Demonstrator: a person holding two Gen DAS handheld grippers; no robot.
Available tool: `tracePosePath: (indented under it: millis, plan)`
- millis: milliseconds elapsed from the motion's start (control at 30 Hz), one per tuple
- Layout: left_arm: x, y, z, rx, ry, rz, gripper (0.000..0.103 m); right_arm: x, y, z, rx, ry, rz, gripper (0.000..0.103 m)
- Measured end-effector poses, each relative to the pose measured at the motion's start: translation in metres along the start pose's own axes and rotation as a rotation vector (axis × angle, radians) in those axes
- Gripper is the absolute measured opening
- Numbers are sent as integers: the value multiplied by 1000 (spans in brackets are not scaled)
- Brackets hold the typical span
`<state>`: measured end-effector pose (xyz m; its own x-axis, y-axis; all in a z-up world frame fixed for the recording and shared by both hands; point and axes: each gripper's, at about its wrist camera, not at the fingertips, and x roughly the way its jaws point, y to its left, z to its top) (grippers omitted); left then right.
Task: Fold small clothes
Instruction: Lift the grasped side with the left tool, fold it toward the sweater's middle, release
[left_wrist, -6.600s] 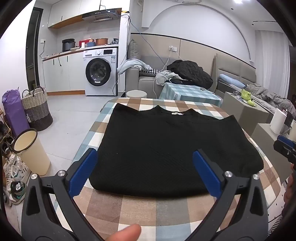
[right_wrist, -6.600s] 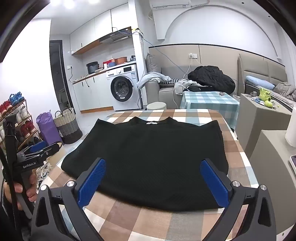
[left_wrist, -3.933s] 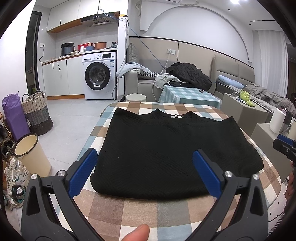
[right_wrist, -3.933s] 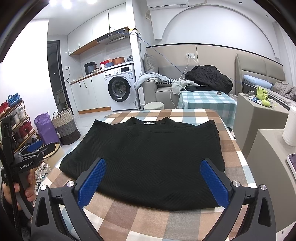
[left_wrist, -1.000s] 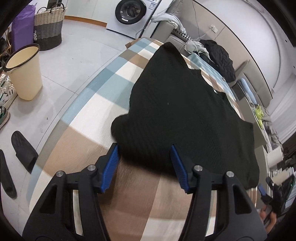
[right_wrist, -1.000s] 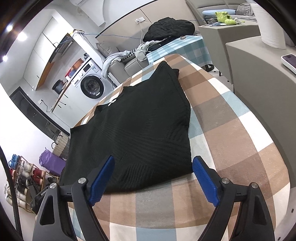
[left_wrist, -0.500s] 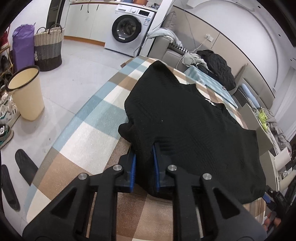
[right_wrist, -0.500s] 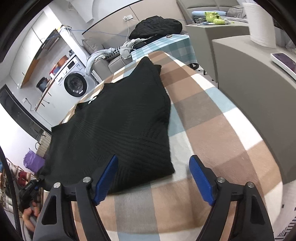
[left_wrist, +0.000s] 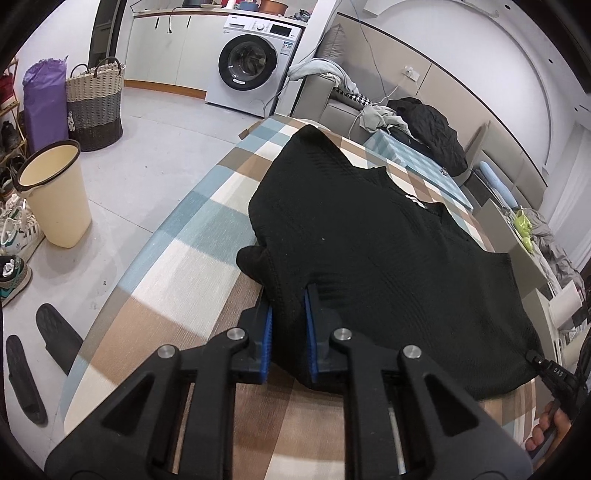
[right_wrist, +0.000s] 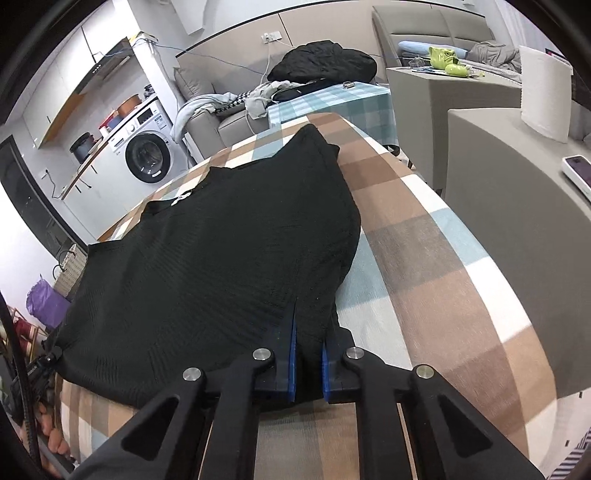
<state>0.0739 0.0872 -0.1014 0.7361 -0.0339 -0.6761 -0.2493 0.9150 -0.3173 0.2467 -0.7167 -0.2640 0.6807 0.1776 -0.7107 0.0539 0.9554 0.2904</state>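
A black knit sweater (left_wrist: 369, 236) lies flat on the checked tablecloth (left_wrist: 177, 266), its collar toward the far side. My left gripper (left_wrist: 288, 301) is shut on the near left corner of the hem, and the cloth bunches up between the blue pads. In the right wrist view my right gripper (right_wrist: 309, 332) is closing on the near right corner of the sweater (right_wrist: 221, 251); its pads press on the fabric. Each gripper also shows at the edge of the other's view, held by a hand.
Left of the table (right_wrist: 424, 240) the floor holds a cream bucket (left_wrist: 55, 195), a woven basket (left_wrist: 94, 103), black slippers (left_wrist: 55, 328) and shoes. Close on the right stands a grey cabinet (right_wrist: 517, 155) with a paper roll (right_wrist: 543, 96) and a phone (right_wrist: 576, 170).
Both grippers came down from open above the hem to its two near corners. The left shut on its corner first and lifted it a little; the right shut in the last half second.
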Motion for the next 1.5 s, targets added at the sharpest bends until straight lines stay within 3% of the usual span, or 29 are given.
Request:
tracePosePath:
  millis: [400,467,567,600,733,867,1000,1067,1133,1200,1367,1500]
  plan:
    - [-43,21,-46,-8,33,-9,12,-32,-8,-29,-68,25,-36,11]
    - [-45,19,-48,3,34,-5,13,-35,-9,-25,-55,11,-23,16]
    - [-48,17,-48,12,33,3,15,-41,-9,-23,-44,-10,-28,38]
    - [-48,17,-48,9,36,12,20,-44,-9,-22,-42,-22,-28,45]
    - [-47,22,-48,-2,55,32,48,-59,-11,-21,-21,-80,-44,51]
    - [-46,28,-46,-2,48,62,52,-73,-7,-18,-7,-146,-19,59]
    - [-38,36,-43,-38,54,40,52,-72,7,-17,-38,-147,1,61]
    - [-36,37,-41,-56,48,29,50,-67,15,-17,-47,-130,14,61]
    - [-34,35,-38,-62,36,11,24,-61,23,-18,-56,-118,33,61]
    - [-32,30,-35,-56,27,-10,11,-55,31,-19,-70,-105,44,61]
    - [-53,15,-28,3,-60,-11,10,-47,49,-21,-116,-82,77,61]
    - [-52,14,-27,5,-46,-3,10,-40,51,-24,-124,-61,87,63]
